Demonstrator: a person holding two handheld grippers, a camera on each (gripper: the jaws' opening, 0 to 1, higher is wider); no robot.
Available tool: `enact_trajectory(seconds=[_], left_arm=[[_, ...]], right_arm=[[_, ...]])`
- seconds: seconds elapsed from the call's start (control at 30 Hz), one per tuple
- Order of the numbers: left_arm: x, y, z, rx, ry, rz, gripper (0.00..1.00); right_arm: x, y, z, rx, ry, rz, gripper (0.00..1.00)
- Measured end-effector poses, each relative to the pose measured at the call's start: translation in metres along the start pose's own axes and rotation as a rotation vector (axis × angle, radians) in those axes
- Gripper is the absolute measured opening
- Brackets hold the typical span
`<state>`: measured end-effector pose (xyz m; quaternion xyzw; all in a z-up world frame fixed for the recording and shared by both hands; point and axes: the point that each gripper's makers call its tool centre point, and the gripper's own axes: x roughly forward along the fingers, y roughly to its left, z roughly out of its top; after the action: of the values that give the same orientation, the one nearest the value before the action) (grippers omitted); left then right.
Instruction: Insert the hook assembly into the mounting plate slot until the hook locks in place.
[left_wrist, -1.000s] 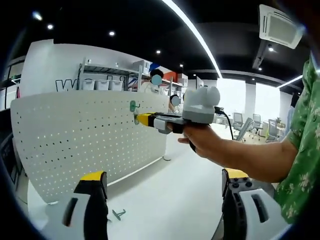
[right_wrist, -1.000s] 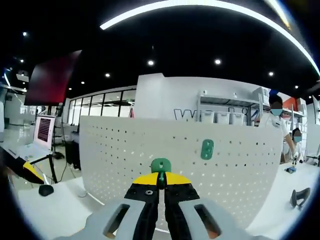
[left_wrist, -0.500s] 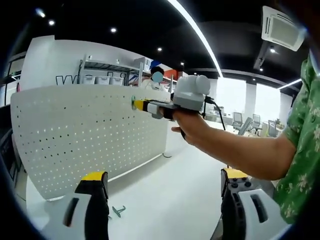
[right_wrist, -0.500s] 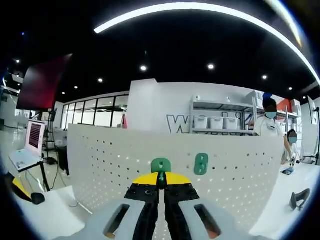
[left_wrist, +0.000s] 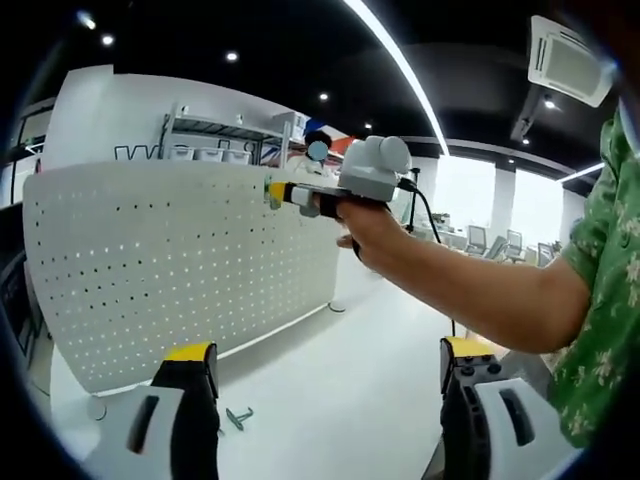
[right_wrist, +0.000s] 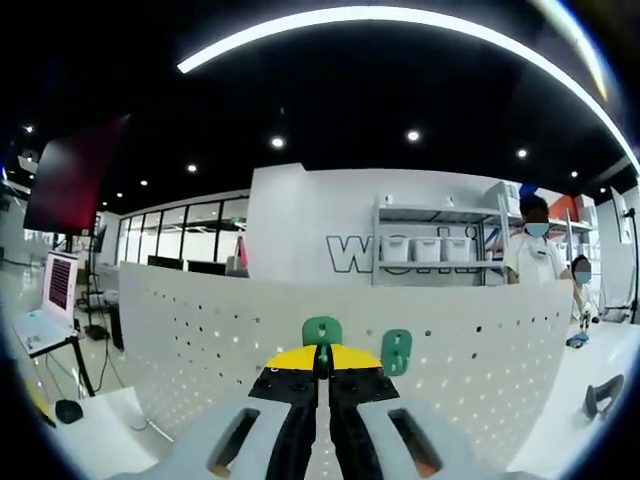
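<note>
Here, one green hook assembly (right_wrist: 322, 331), pinched between the closed yellow-tipped jaws of the right gripper (right_wrist: 321, 358) and held up against the top rows of the white perforated mounting plate (right_wrist: 200, 350), presumably to line it up with a slot; a second green hook (right_wrist: 396, 352) already sits on the plate just beside it. Left gripper (left_wrist: 320, 375): jaws wide, empty, low over the white table (left_wrist: 330, 400), where a small grey part (left_wrist: 238, 417) lies. Behind, shelving with white bins (right_wrist: 432, 249), contents not discernible.

The pegboard (left_wrist: 180, 270) is standing upright on the table (left_wrist: 330, 400), with a shelf rack (right_wrist: 440, 235) rising behind it. The right gripper (right_wrist: 322, 352) is pointing at the board's upper edge, a mounted hook (right_wrist: 396, 352) sitting just at its three o'clock. A loose hook (left_wrist: 238, 417) is lying on the table before the board.
</note>
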<state>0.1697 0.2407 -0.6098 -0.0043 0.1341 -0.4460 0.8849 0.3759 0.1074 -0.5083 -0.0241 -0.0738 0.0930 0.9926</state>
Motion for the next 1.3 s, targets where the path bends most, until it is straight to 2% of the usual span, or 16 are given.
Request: enact_trajectory(seconds=[0.73, 1.3], left_arm=[[0.006, 0.005, -0.009, -0.022, 0.018, -0.008, 0.93], [0.008, 0.007, -0.013, -0.031, 0.026, -0.012, 0.93]], right_arm=[[0.022, -0.004, 0.005, 0.018, -0.012, -0.012, 0.01], [0.03, -0.007, -0.009, 0.03, 0.013, -0.023, 0.01]])
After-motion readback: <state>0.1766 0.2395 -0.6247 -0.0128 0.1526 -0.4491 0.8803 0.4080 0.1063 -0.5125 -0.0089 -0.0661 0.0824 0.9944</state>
